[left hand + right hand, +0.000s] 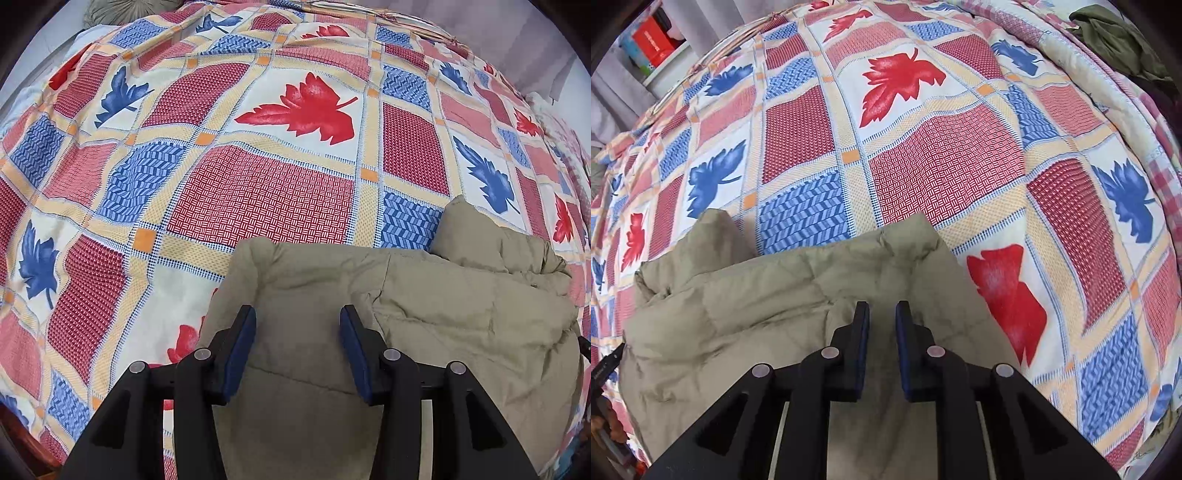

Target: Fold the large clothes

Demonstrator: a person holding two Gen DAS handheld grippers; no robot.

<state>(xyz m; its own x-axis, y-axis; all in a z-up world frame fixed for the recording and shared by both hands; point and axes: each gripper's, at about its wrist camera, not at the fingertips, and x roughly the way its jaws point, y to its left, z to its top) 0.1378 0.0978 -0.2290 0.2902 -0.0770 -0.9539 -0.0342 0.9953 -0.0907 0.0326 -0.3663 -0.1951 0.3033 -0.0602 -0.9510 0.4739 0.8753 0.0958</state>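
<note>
Black tongs with blue pads fill the bottom of both wrist views. Left tongs (pixel 297 317) are seen spread, with a wide gap between the pads; nothing is pinched, and only the jacket's fabric is seen in the gap, below the tips. Right tongs (pixel 882 314) are seen slightly parted, a narrow slit between the pads; no fabric is caught between them, though the jacket lies directly beneath. Whether either tip touches the fabric cannot be told.

An olive quilted jacket (pixel 461 306) is seen folded into a bulky bundle on the bed, at the near edge under both tongs. In the left view the bundle extends to the right of the tongs, with a rounded puffed end at its far right. In the right view the same jacket (pixel 746 306) extends to the left, with a folded edge running across its top.

The bed is covered by a patchwork bedspread (pixel 266 192) printed with red and blue leaves and orange squares. A dark green garment (pixel 1123 40) lies at the far right corner of the bed, well apart from the jacket. A red box (pixel 653 40) is seen on a shelf at upper left.
</note>
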